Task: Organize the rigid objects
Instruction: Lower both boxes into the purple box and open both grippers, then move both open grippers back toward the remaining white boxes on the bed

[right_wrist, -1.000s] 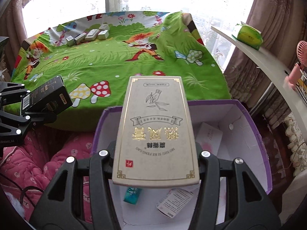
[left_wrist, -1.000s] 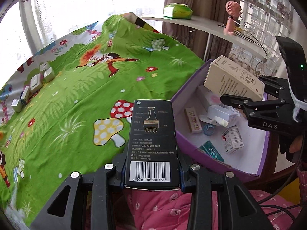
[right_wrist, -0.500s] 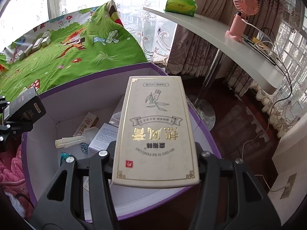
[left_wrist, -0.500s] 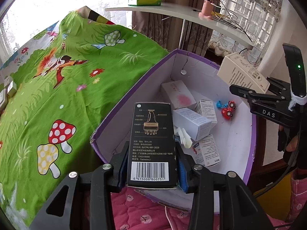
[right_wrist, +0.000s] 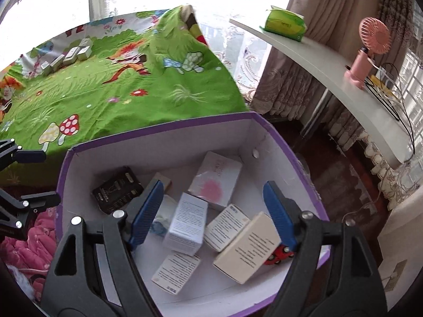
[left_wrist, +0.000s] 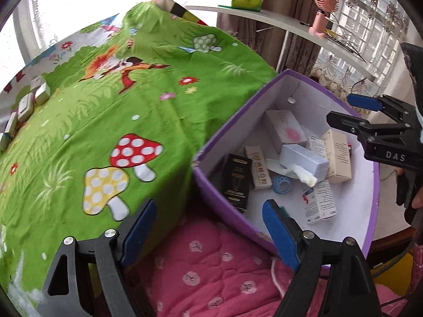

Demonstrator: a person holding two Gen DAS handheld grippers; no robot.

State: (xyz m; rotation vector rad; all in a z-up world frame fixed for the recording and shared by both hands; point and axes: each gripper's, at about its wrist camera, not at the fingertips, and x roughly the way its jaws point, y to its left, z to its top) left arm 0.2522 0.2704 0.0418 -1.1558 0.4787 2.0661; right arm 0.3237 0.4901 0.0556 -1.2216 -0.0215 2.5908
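A purple box [left_wrist: 285, 75] [right_wrist: 164, 129] with white inside stands beside the bed. The black carton [left_wrist: 236, 182] [right_wrist: 116, 191] lies inside against its near-left wall. The cream carton [left_wrist: 338, 155] [right_wrist: 246, 248] lies inside among several small white cartons. My left gripper [left_wrist: 208, 224] is open and empty over the box's near corner. My right gripper [right_wrist: 214, 211] is open and empty above the box; it also shows in the left wrist view [left_wrist: 343, 113].
The green cartoon bedsheet [left_wrist: 105, 121] [right_wrist: 105, 89] carries several small white boxes [left_wrist: 26, 103] [right_wrist: 68, 55] at its far edge. A pink quilt [left_wrist: 211, 269] lies below. A white shelf [right_wrist: 330, 74] holds a green pack [right_wrist: 284, 23] and a pink fan [right_wrist: 367, 50].
Both grippers have opened. The black carton left the left gripper and the cream carton left the right; both now lie in the purple box.
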